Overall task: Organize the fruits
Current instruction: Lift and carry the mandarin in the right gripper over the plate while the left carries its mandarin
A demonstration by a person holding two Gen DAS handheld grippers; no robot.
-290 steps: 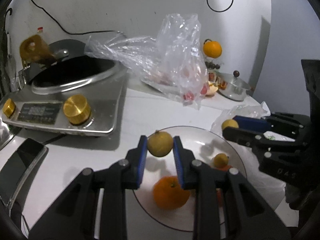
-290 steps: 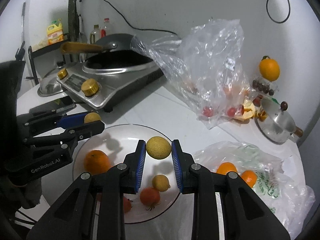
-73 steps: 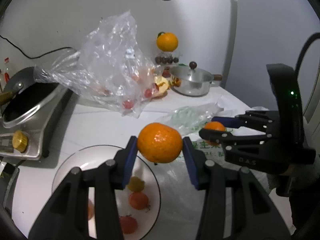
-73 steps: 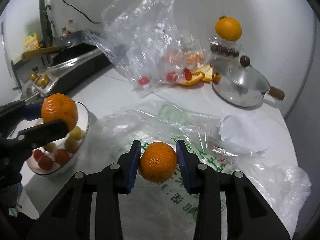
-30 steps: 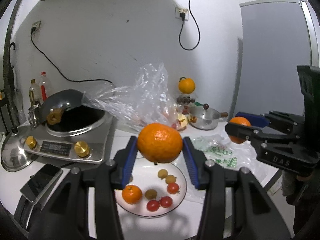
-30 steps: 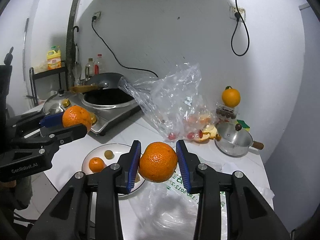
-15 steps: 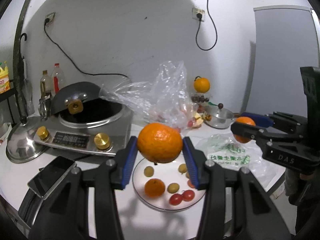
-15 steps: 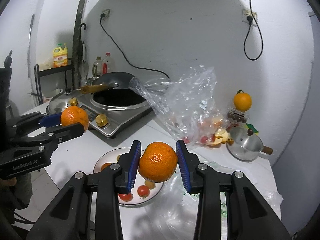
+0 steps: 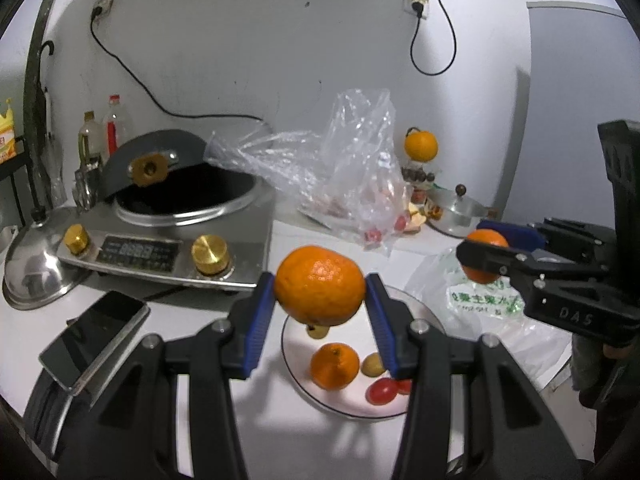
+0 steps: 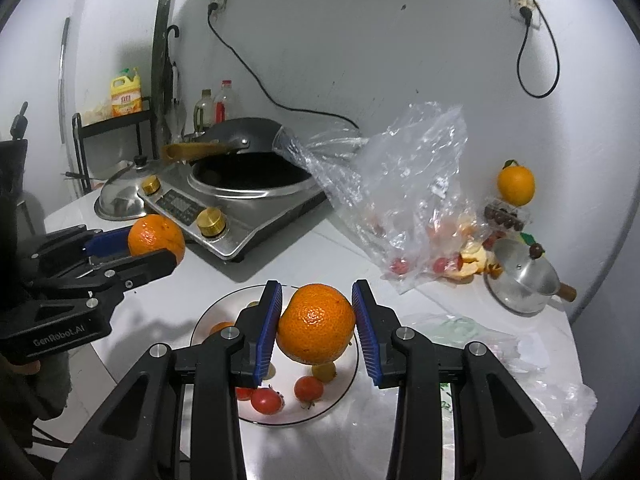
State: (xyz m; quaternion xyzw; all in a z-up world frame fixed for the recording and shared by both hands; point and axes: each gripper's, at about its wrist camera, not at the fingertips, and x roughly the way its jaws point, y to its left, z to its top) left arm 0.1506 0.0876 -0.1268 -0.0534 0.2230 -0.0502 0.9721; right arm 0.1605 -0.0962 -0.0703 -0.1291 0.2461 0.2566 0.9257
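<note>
My left gripper (image 9: 320, 295) is shut on a large orange (image 9: 319, 285), held in the air above the white plate (image 9: 420, 308). On the plate lie a smaller orange (image 9: 334, 365), small yellow fruits and cherry tomatoes (image 9: 382, 390). My right gripper (image 10: 316, 322) is shut on a second orange (image 10: 316, 323), also above the plate (image 10: 208, 320). In the left wrist view the right gripper (image 9: 486, 256) and its orange (image 9: 485, 236) hang at the right; in the right wrist view the left gripper (image 10: 154, 246) and its orange (image 10: 155, 237) hang at the left.
An induction cooker with a wok (image 9: 176, 236) stands at the back left, a phone (image 9: 94, 334) in front of it. A clear plastic bag (image 9: 348, 176) with tomatoes, a small lidded pot (image 10: 520, 276), another orange (image 10: 516, 186) and a printed bag (image 9: 480, 300) lie to the right.
Both grippers, each still holding its orange, have come down and closer to the table; the plate and cooker now look larger and nearer.
</note>
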